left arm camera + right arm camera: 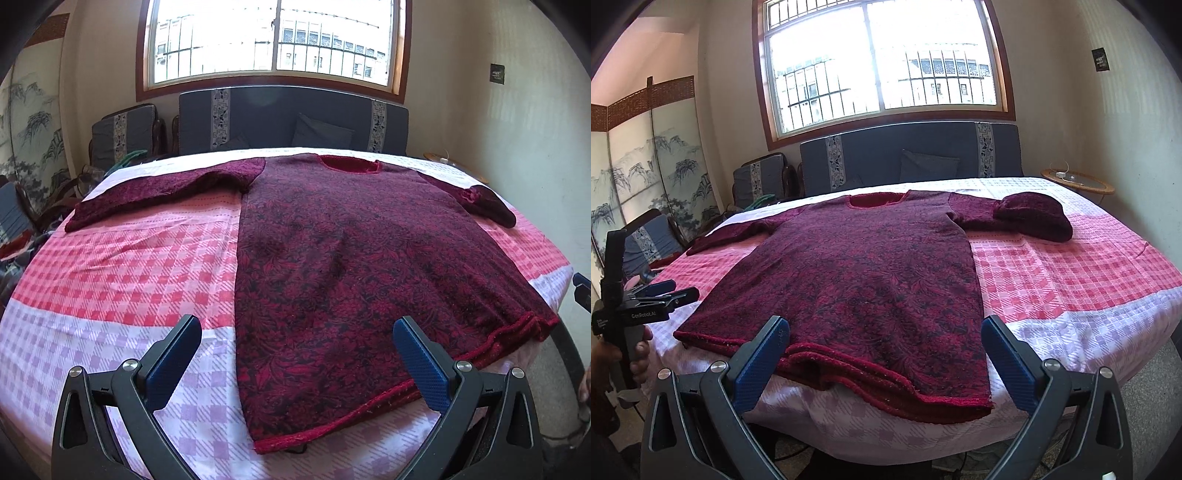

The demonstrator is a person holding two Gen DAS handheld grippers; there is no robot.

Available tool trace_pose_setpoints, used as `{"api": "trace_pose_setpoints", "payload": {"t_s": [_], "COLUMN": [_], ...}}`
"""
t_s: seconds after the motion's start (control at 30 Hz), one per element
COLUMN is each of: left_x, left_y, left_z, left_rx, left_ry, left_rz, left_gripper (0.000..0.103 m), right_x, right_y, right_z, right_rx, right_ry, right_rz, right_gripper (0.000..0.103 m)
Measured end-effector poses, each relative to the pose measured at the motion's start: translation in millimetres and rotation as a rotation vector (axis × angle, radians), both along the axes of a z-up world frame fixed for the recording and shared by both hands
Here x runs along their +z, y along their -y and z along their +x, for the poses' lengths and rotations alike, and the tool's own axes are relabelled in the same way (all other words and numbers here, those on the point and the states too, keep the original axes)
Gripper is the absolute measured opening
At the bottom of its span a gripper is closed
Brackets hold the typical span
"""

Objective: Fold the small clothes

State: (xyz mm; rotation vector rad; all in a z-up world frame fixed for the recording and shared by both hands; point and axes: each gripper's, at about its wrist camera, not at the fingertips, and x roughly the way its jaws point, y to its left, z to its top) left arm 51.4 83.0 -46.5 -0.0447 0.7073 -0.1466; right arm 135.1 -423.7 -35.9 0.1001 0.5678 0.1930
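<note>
A dark red patterned sweater lies flat, face up, on the checked bed, neck toward the window. Its left sleeve is stretched out; its right sleeve is bunched up. My left gripper is open and empty, above the sweater's near hem at its left corner. In the right wrist view the sweater fills the middle, and my right gripper is open and empty above the hem's right part. The left gripper also shows at the left of that view, held in a hand.
A dark sofa and an armchair stand behind the bed under the window. A round wooden side table is at the far right. A painted folding screen stands at the left. Clutter lies left of the bed.
</note>
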Motion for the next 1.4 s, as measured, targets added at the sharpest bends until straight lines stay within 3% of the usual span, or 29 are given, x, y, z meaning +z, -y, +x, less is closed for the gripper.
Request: {"api": "trace_pose_setpoints", "payload": {"t_s": [0.1, 0.2, 0.37, 0.6, 0.77, 0.8, 0.93, 1.0, 1.17, 1.4], "left_x": [-11.9, -21.6, -40.9, -28.1, -9.8, -7.3, -1.6, 2.2, 5.5, -8.2], "left_y": [-17.5, -27.0, -23.0, -27.6, -37.9, -38.5, -37.3, -29.9, 1.6, 37.7], "left_z": [13.9, 24.2, 33.0, 32.8, 40.3, 42.2, 52.4, 60.7, 86.7, 120.4], "left_rx": [-0.025, -0.067, -0.149, -0.131, -0.081, -0.065, -0.025, -0.027, -0.077, -0.149], "left_ry": [-0.075, -0.137, -0.24, -0.197, -0.135, -0.126, -0.102, -0.09, -0.099, -0.121], "left_rz": [-0.046, -0.091, -0.121, -0.132, -0.182, -0.192, -0.282, -0.313, -0.292, -0.223], "left_gripper": [0.102, 0.099, 0.077, 0.077, 0.077, 0.077, 0.077, 0.077, 0.077, 0.077], "right_x": [-10.5, -23.0, -45.1, -49.4, -34.6, -32.1, -35.4, -34.3, -46.2, -79.0], "right_y": [20.8, 42.1, 73.0, 104.9, 142.4, 153.0, 198.6, 210.2, 221.2, 228.4], "right_z": [10.7, 24.8, 47.5, 56.5, 96.0, 107.6, 159.9, 189.0, 259.5, 304.1], "right_rx": [-0.01, -0.002, 0.006, -0.047, -0.092, -0.108, -0.14, -0.163, -0.246, -0.333], "right_ry": [-0.052, -0.125, -0.249, -0.266, -0.249, -0.247, -0.264, -0.249, -0.298, -0.339], "right_rz": [-0.01, 0.028, 0.143, 0.224, 0.315, 0.359, 0.749, 0.82, 0.859, 0.993], "right_gripper": [0.103, 0.096, 0.077, 0.075, 0.075, 0.076, 0.076, 0.076, 0.076, 0.076]}}
